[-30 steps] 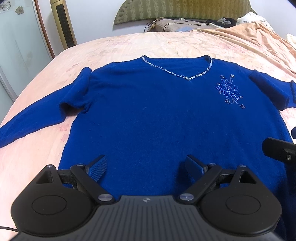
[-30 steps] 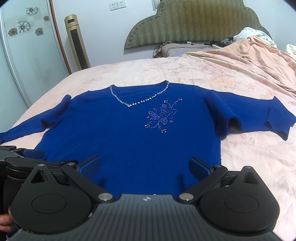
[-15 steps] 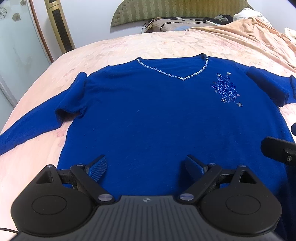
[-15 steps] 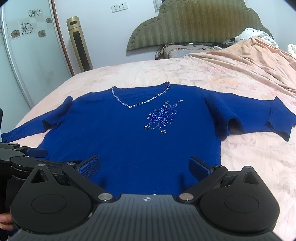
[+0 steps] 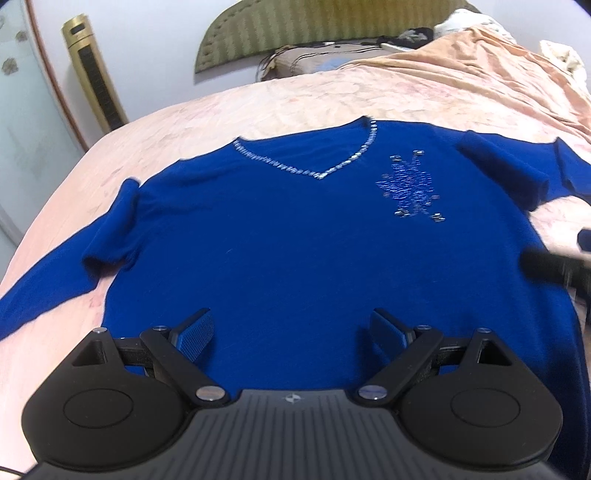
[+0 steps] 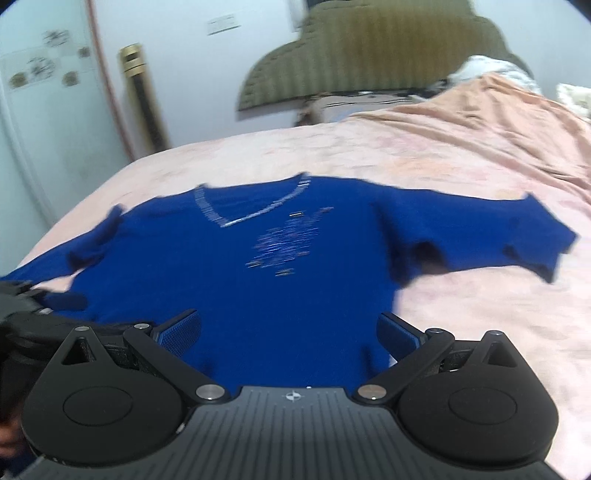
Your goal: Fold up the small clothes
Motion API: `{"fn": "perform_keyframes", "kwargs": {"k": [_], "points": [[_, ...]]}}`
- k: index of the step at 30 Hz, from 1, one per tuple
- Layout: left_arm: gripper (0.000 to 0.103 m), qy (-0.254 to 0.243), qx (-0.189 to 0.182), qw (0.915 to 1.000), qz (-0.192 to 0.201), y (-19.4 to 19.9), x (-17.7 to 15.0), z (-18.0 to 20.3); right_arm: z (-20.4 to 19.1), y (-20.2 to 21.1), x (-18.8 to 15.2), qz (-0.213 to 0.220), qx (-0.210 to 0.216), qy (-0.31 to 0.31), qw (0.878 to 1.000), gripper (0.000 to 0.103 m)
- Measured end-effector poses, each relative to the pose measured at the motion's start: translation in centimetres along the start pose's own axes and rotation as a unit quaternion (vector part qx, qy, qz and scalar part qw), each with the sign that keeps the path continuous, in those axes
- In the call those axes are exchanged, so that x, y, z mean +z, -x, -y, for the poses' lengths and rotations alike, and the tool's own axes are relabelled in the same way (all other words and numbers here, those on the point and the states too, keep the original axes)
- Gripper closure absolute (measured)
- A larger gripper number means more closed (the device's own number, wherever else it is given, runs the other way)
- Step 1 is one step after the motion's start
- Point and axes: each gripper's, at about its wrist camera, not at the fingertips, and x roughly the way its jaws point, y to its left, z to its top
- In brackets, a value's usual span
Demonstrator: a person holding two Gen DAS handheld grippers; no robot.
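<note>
Left wrist view: the left gripper hangs over the hem end of the blue sweater, jaws spread wide, nothing between them. The sweater lies flat, front up, on the pink bedspread, straight ahead of the claw; hem nearest, V neckline pointing away toward the headboard. Body axis runs near-to-far, sleeves run crosswise, so the widest span is left-right. The left sleeve trails off to the lower left, closer to this gripper than the other one. A dark blurred piece of the right gripper pokes in at the right edge. Right wrist view (heavy motion blur): the right gripper is also spread and empty, above the hem at the sweater's right side. The short right sleeve stretches out to the right, well ahead of the claw, on this hand's side. Beaded flower sits right of the neckline. Likely each hand takes its own sleeve or side edge and folds inward; contact with cloth cannot be told.
</note>
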Motion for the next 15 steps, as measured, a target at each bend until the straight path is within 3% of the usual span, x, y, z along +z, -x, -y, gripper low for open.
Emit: {"fn": "perform_keyframes", "kwargs": {"k": [4,6,9,12,15], "points": [[0.011,-0.022,-0.003,0.9997,0.005,0.1,0.0,1.0,5.4,-0.1,1.0,0.021,-0.078,-0.038,0.996,0.005],[0.011,-0.027,-0.006,0.9996,0.005,0.0,0.1,1.1,8.1,-0.3,1.5,0.03,-0.138,-0.041,0.989,0.007],[0.011,-0.027,-0.011,0.9996,0.002,-0.3,0.1,1.1,11.3,-1.2,2.3,0.037,-0.196,-0.039,0.979,0.01],[0.011,-0.028,-0.015,0.9995,-0.003,-0.6,0.1,1.3,13.5,-2.7,3.1,0.037,-0.214,-0.04,0.975,0.018],[0.011,-0.035,-0.013,0.9993,-0.004,-0.7,0.0,1.3,14.2,-4.7,3.7,0.033,-0.214,-0.023,0.976,0.018]]}}
